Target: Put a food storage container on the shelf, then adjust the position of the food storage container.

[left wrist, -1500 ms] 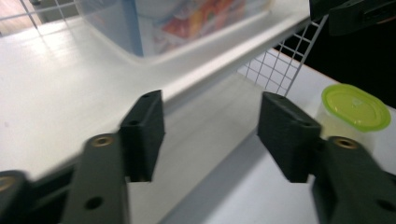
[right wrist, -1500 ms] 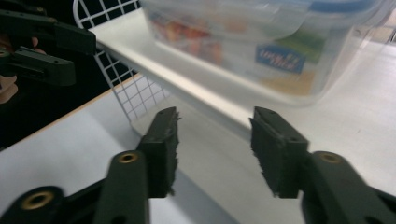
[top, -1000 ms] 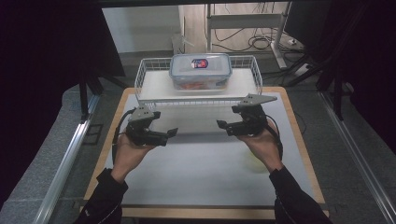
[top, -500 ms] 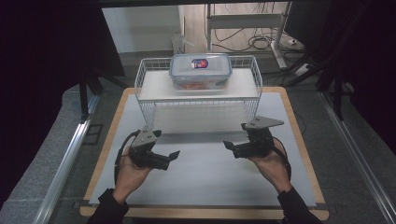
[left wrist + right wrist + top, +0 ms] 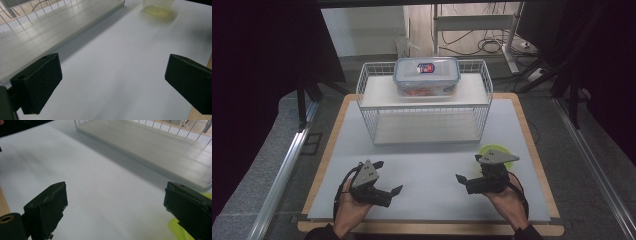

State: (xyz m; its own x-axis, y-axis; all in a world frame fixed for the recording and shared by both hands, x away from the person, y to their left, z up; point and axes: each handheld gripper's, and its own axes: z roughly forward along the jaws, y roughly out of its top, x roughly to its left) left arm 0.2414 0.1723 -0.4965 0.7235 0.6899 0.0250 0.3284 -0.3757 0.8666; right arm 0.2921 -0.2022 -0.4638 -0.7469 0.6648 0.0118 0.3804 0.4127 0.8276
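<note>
Left gripper [image 5: 393, 190]: black, held low over the white table top [image 5: 427, 170] at its near left; jaws stand wide apart with nothing between them, and have just been opening. In the left gripper view its two blocky black pads [image 5: 41, 81] frame bare white surface.
Wire rack [image 5: 367, 87]: white, thin-wired, two tiers with flat pale shelves, standing at the far middle of the table, well apart from both grippers.
Lidded box [image 5: 426, 76]: clear rectangular plastic with rounded corners and a blue-edged lid bearing a small label; it sits on the rack's upper shelf. Something orange shows through its wall; what it is cannot be told.
Lower shelf [image 5: 427, 131]: nothing on it.
Right gripper [image 5: 462, 181]: black with a grey three-cornered plate on top, held low over the near right of the table; jaws wide, nothing between them, and have just been opening.
Yellow-green dish [image 5: 507, 156]: round, glossy, translucent, lying on the table just beyond the right gripper and partly hidden by its plate; far across the table in the left gripper view [image 5: 158, 11].
Table edge [image 5: 524, 120]: light wood framing the smooth white top.
</note>
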